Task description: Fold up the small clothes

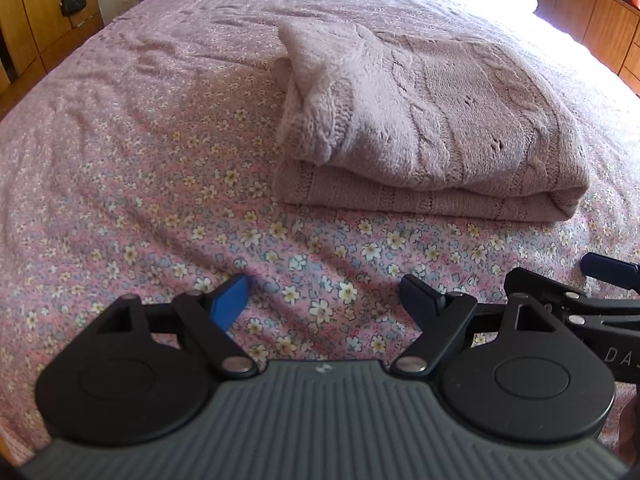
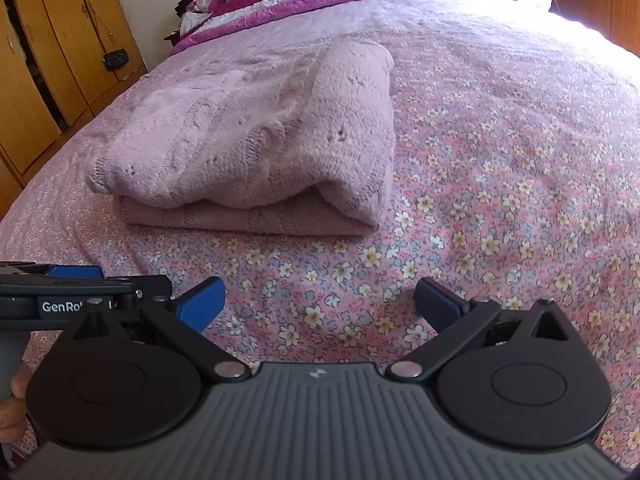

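Both tongs, left gripper (image 1: pixel 324 296) and right gripper (image 2: pixel 318 300), spread wide and empty over the floral bedspread (image 1: pixel 120 200). I see the folded pink sweater (image 1: pixel 432 136) lying ahead of both, untouched, well apart from the pads.

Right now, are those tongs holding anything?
Nothing. Both the left tongs and right tongs stand open over the bedsheet; the sweater lies untouched.
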Demonstrator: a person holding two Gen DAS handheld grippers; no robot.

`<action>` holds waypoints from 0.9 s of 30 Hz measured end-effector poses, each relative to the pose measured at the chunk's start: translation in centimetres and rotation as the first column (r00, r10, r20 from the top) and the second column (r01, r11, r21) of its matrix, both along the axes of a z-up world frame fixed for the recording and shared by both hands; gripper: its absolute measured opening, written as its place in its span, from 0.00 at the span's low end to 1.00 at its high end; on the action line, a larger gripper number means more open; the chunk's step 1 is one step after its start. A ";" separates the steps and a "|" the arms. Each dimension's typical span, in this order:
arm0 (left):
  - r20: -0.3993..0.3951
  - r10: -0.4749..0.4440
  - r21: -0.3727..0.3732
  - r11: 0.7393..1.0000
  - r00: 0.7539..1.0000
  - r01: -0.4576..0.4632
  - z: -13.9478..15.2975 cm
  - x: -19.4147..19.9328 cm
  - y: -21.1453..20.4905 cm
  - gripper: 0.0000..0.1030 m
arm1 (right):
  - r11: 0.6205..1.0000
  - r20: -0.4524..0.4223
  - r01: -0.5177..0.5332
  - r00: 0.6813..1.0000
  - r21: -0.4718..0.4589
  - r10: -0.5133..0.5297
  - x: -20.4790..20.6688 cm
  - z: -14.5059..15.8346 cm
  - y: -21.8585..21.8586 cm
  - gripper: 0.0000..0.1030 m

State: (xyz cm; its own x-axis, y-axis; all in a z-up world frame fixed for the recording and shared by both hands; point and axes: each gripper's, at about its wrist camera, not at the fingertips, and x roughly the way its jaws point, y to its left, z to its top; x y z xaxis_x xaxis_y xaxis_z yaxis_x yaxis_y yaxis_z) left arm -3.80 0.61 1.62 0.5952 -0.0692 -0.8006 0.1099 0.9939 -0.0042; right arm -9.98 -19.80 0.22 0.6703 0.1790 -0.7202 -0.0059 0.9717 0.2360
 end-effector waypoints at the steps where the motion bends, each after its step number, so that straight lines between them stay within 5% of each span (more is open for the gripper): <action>1: 0.001 0.002 0.000 1.000 1.000 -0.002 0.0 0.0 0.0 0.82 | 1.000 0.000 0.001 1.000 0.001 -0.001 0.0 -0.1 0.0 1.00; 27: 0.008 0.030 -0.027 0.999 1.000 -0.029 0.0 -0.3 0.1 0.82 | 1.000 0.006 0.003 1.000 -0.005 -0.003 0.3 -0.5 -0.1 1.00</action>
State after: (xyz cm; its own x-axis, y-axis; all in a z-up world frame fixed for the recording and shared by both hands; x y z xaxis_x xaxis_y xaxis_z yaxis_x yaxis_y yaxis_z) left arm -4.07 0.68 1.64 0.6037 -0.0727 -0.7939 0.0806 0.9963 -0.0300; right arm -9.72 -19.90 -0.23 0.6751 0.1730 -0.7172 -0.0041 0.9730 0.2309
